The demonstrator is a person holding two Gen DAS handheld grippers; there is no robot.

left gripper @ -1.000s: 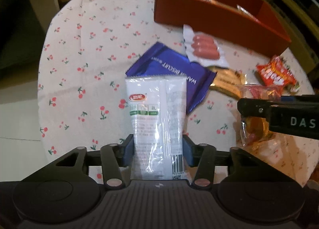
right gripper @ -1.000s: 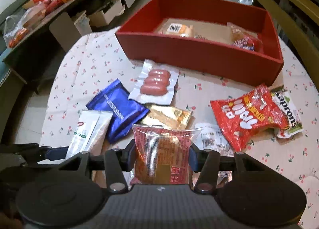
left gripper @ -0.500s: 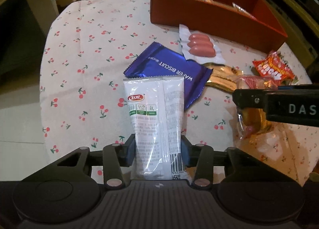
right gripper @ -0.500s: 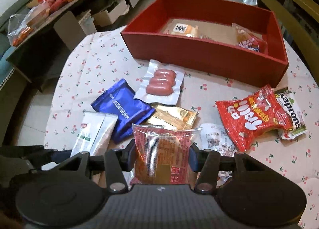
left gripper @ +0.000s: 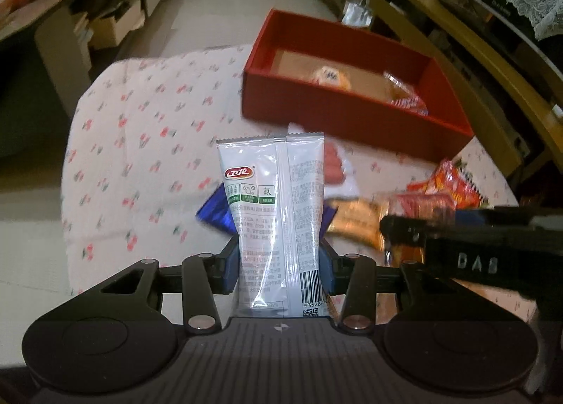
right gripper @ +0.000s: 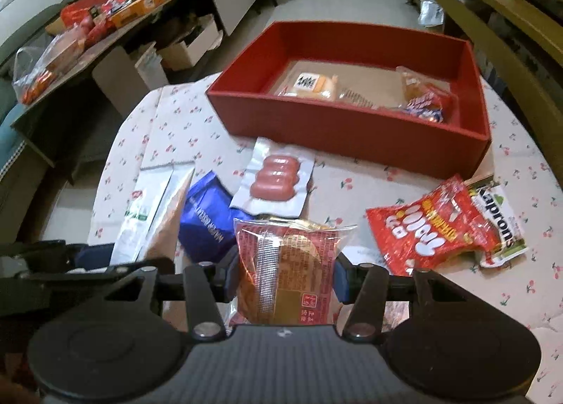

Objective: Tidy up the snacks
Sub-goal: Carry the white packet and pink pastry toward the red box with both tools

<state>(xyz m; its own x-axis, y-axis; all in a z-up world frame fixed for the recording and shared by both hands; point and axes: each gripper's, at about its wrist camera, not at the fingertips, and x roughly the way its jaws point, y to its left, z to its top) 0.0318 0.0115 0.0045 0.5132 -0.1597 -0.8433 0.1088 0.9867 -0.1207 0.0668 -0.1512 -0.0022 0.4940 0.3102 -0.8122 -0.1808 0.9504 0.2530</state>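
Your left gripper (left gripper: 279,263) is clamped on the white pouch (left gripper: 274,214), its blue pads pressed against both long edges; the pouch stands upright between them, its sealed top pointing at the red box (left gripper: 352,119). Your right gripper (right gripper: 285,274) is closed the same way on the red cake pack (right gripper: 286,267) — a clear-ended wrapper with a round golden cake showing through.

On the cherry-print cloth (right gripper: 176,122), the rest of the snacks lie loose in front of the box: a blue wafer pack (right gripper: 207,217), a sealed sausage pack (right gripper: 278,179) just beside it and close to the box's near wall, a gold wrapper (left gripper: 355,224) partly hidden behind the cake pack, and off to the right a red candy bag (right gripper: 432,228) overlapping a white-and-green packet (right gripper: 499,217).

The box already holds two wrapped items on its brown floor — a pale bun pack (right gripper: 313,85) towards the left and a red-and-blue wrapped one (right gripper: 425,101) in the right corner. The middle of the floor is bare.

From the left view, your right gripper shows as a black bar at the right edge, level with the pouch.
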